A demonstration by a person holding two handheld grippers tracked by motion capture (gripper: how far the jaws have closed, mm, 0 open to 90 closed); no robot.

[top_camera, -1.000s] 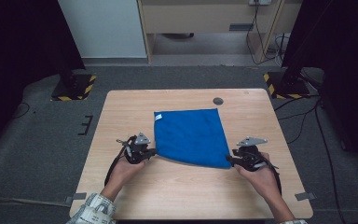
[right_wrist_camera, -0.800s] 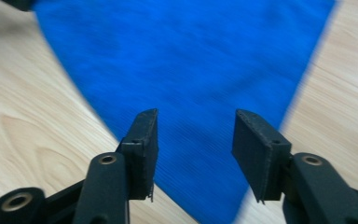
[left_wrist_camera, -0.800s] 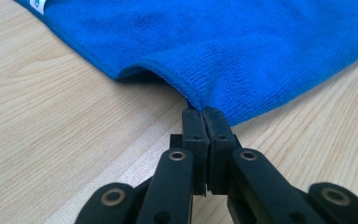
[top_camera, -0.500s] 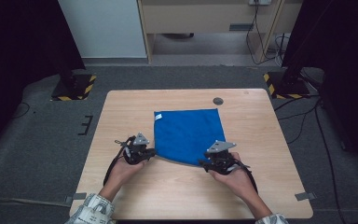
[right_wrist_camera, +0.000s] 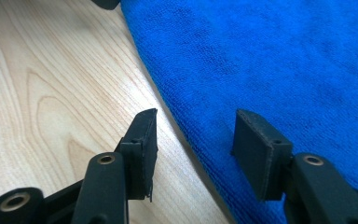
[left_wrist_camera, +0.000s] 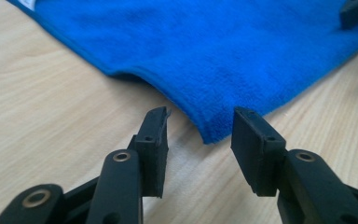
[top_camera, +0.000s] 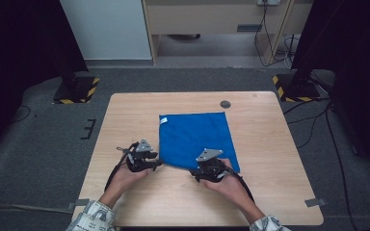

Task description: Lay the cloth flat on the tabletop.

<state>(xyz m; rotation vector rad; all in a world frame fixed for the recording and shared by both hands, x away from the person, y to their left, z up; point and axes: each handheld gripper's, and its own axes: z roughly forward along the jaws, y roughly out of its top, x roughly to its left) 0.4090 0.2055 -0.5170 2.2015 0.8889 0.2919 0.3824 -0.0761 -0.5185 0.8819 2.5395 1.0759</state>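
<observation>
jaws of the left gripper (left_wrist_camera: 200, 128) had just opened and let go of the blue cloth (top_camera: 197, 137), whose corner lay flat between them, while the right gripper (right_wrist_camera: 193, 135), jaws apart, slid along its near edge.

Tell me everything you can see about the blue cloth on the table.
The blue cloth is a square of fuzzy, microfibre-looking fabric with a stitched hem and a small white tag at its far left corner. It lies flat on the wooden table, one near corner pointing between the open jaws of the left gripper. No pad presses on it.
</observation>
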